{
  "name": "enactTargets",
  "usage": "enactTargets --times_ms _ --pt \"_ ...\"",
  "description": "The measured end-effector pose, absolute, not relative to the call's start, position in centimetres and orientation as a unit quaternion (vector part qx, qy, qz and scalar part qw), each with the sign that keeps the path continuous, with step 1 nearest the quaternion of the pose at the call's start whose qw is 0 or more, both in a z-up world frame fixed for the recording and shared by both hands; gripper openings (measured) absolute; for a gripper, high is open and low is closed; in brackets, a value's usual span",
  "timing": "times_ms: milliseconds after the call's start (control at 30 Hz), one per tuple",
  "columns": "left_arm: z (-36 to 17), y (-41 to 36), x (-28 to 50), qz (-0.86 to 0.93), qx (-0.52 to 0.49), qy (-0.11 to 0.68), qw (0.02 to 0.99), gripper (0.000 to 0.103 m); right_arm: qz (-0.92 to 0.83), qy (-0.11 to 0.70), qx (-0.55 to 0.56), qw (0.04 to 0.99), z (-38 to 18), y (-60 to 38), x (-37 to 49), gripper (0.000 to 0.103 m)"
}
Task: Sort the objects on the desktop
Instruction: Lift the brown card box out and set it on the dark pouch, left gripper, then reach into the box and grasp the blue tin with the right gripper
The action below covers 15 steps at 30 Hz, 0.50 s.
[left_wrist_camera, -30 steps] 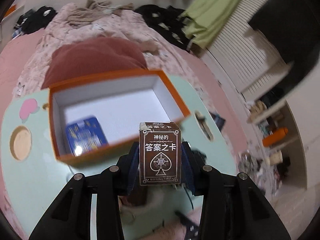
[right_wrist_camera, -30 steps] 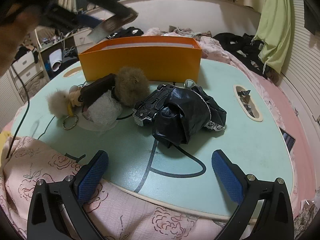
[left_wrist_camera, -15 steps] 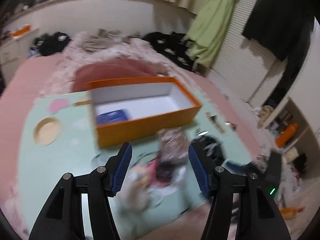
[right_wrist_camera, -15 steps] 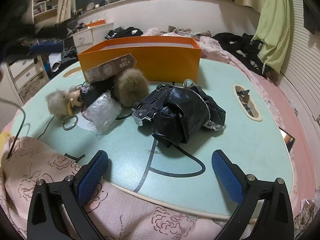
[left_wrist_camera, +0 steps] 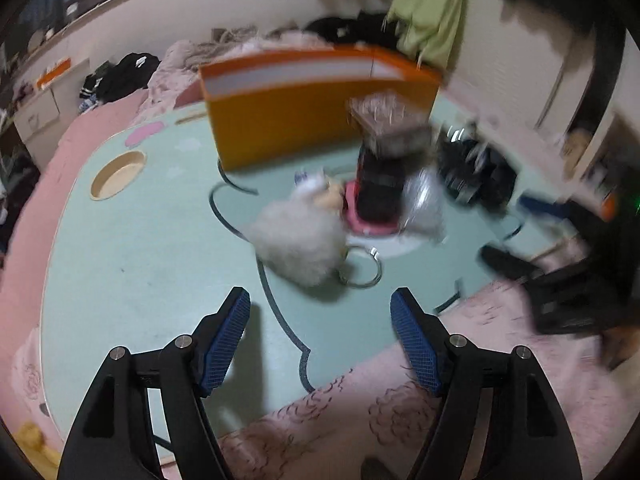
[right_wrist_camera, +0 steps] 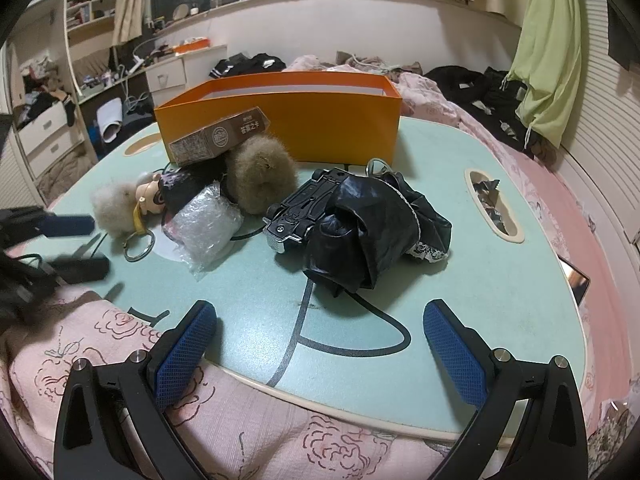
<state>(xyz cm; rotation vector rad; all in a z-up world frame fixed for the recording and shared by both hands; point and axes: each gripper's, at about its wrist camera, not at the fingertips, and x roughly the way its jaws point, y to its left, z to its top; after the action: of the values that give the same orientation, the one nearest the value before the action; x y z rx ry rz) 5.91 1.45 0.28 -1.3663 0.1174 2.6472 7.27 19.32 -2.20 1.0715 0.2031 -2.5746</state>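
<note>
Table [right_wrist_camera: 500,280] – one orange box [right_wrist_camera: 304,120], one card pack [right_wrist_camera: 220,138], two pompoms [right_wrist_camera: 260,180].

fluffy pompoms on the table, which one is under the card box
The darker brown pompom nearest the orange box; the card box leans on it. The paler pompom lies apart, by the keyring.

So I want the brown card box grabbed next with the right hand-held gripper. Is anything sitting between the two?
Partly. The card box lies tilted on the pile against the orange box. Between it and the open right hand-held gripper, the bubble-wrap packet and brown pompom lie on the table.
</note>
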Motion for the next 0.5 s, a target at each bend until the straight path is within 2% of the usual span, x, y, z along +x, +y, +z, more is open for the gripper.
enactTargets --times_ms 33,67,167,500 --pt "0.0 1.7 5.7 0.89 -0.45 0.053 0.057 0.099 -0.907 0.072 0.378 0.171 -2.2 19.3 7.3 0.103" --pt "-0.1 1.5 5.4 0.887 -0.457 0.042 0.046 0.103 -0.907 0.072 0.378 0.171 -2.2 19.3 7.3 0.103" --pt "-0.3 0.3 5.2 0.885 -0.463 0.019 0.044 0.103 -0.907 0.074 0.379 0.17 -2.0 19.1 7.2 0.103" --pt "-0.3 0.0 5.3 0.887 -0.46 0.017 0.045 0.103 -0.906 0.076 0.38 0.169 -2.2 18.9 6.9 0.103"
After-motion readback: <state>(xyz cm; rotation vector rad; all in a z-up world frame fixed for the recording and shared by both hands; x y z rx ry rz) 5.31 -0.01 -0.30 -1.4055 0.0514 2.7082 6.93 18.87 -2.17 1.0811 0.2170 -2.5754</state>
